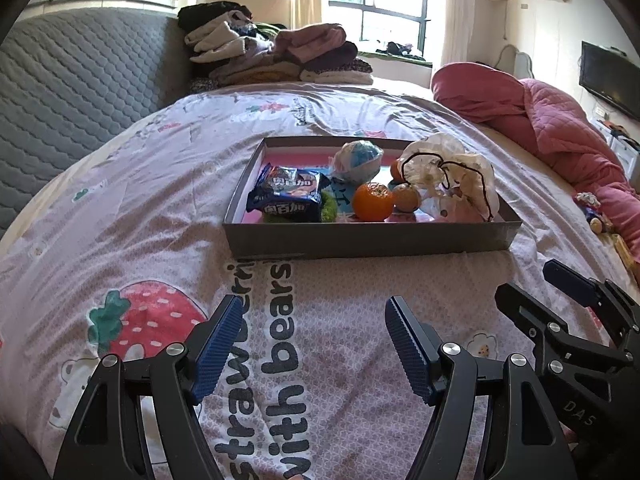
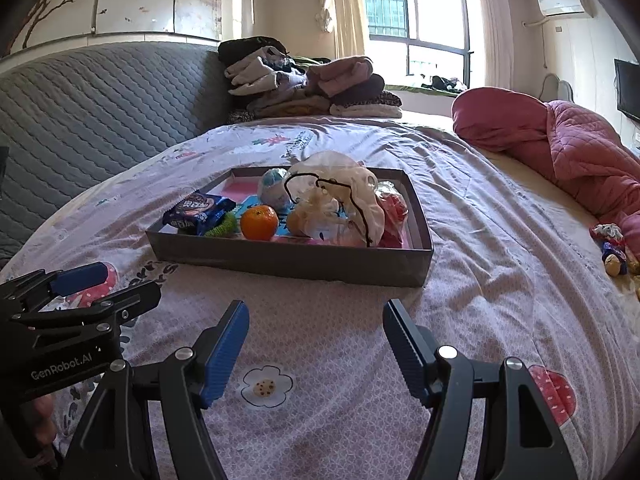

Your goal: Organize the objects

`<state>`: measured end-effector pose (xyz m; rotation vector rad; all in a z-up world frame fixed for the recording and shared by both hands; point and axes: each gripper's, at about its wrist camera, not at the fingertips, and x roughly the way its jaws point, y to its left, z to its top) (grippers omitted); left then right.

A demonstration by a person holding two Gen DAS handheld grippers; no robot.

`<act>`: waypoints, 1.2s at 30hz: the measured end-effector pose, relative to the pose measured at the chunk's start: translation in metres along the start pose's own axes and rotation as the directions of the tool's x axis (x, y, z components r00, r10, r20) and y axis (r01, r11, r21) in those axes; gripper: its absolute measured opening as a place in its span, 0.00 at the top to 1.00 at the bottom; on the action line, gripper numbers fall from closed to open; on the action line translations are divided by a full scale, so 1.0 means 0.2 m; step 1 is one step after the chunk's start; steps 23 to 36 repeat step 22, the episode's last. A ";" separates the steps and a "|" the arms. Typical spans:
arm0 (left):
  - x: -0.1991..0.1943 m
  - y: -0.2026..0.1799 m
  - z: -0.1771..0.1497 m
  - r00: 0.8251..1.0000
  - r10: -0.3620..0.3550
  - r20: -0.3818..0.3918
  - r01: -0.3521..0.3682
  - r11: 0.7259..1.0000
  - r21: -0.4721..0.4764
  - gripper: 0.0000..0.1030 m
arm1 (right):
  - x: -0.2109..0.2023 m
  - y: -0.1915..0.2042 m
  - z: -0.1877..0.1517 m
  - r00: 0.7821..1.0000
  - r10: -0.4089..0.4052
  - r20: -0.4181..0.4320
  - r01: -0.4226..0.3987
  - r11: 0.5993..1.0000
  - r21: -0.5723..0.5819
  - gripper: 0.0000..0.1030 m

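Observation:
A shallow grey box (image 1: 372,238) (image 2: 288,260) sits on the bed ahead of both grippers. In it lie a blue biscuit packet (image 1: 286,194) (image 2: 198,210), an orange (image 1: 373,202) (image 2: 259,222), a smaller orange (image 1: 406,197), a blue-white ball (image 1: 358,160) (image 2: 274,186), a green fuzzy thing (image 2: 222,227) and a white plastic bag with a black cord (image 1: 452,176) (image 2: 340,196). My left gripper (image 1: 312,340) is open and empty, short of the box. My right gripper (image 2: 316,340) is open and empty beside it, also seen in the left wrist view (image 1: 560,292).
The bed has a pink strawberry-print cover (image 1: 160,208). A pile of folded clothes (image 1: 272,52) lies at the far end by a grey quilted headboard (image 1: 72,80). A pink quilt (image 2: 560,140) lies to the right, with small toys (image 2: 614,248) near the edge.

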<state>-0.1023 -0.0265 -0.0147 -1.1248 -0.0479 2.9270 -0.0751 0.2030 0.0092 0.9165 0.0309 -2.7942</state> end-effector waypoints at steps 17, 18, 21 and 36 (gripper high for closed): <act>0.03 0.00 -0.01 1.000 -0.003 -0.011 0.003 1.000 0.004 0.27 | 0.04 -0.01 -0.02 1.000 0.002 -0.029 -0.003 1.000 -0.001 0.33; 0.03 0.00 -0.02 1.000 -0.008 -0.012 0.008 1.000 0.000 0.27 | 0.04 -0.01 -0.02 0.999 0.003 -0.032 -0.003 1.000 -0.001 0.33; 0.03 0.00 -0.02 1.000 -0.006 -0.011 0.006 1.000 0.004 0.27 | 0.05 0.00 -0.02 0.999 0.003 -0.036 -0.003 1.000 -0.004 0.33; 0.03 0.00 -0.01 1.000 -0.004 -0.011 0.005 1.000 0.006 0.27 | 0.05 0.00 -0.02 0.999 0.003 -0.035 -0.003 1.000 -0.005 0.33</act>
